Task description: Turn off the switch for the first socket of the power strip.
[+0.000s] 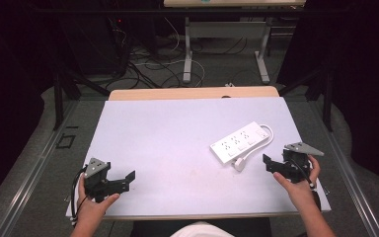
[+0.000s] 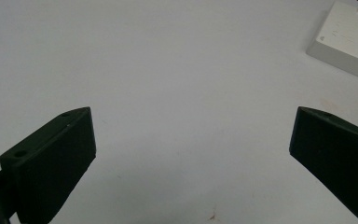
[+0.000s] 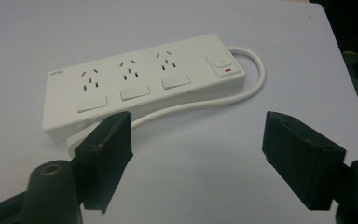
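Power strip (image 1: 240, 141): lies at two o'clock on the table (image 1: 168, 148), plug (image 1: 239, 163) beside it.
Right gripper (image 3: 196, 154): jaws spread, nothing between, near plug.
Left gripper (image 1: 123, 178): spread, empty, well apart.
Progress: nothing grasped yet; everything remains.

- High view: above the near edge, looking forward and down over the whole surface (image 1: 177, 128).
- Both gripper views: low, close, sharing the power strip (image 3: 140, 84) with it.
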The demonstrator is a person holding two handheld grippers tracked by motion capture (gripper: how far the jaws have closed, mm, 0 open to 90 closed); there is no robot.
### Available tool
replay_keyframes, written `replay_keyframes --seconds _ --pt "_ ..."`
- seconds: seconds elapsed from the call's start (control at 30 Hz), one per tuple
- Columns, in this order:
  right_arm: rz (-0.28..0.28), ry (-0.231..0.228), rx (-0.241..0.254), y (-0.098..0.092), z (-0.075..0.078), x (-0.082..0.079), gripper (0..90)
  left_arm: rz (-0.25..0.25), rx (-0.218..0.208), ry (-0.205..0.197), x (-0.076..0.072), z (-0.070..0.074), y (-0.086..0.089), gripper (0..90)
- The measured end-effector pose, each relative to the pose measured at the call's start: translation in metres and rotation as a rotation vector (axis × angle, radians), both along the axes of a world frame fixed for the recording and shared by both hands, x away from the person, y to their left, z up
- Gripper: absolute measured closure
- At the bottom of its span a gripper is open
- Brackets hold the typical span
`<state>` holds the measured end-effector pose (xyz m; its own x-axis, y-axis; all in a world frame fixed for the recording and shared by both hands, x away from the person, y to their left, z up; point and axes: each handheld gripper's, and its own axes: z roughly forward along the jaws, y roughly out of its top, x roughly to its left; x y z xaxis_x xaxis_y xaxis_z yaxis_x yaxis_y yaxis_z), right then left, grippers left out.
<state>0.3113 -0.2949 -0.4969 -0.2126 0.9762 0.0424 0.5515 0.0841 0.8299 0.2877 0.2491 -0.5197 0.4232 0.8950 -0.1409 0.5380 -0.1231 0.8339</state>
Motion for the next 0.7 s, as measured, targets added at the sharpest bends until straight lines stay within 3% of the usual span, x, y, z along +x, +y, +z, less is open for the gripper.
replay_keyframes --seconds 0.17,0.3,0.43,0.7 --pt "0.006 -0.009 0.0 0.0 0.001 0.0 32.5 0.0 0.009 -0.002 0.0 0.0 0.0 0.0" --pt "0.018 0.007 -0.007 -0.001 0.003 0.002 45.0 0.001 0.009 -0.004 0.0 0.001 0.0 0.0" --pt "0.036 0.011 -0.022 0.0 0.005 0.005 51.5 0.001 0.009 -0.003 0.0 0.0 -0.001 0.0" --pt "0.071 0.019 -0.019 0.004 0.011 0.011 59.0 0.002 0.011 -0.007 -0.001 0.001 -0.002 0.0"
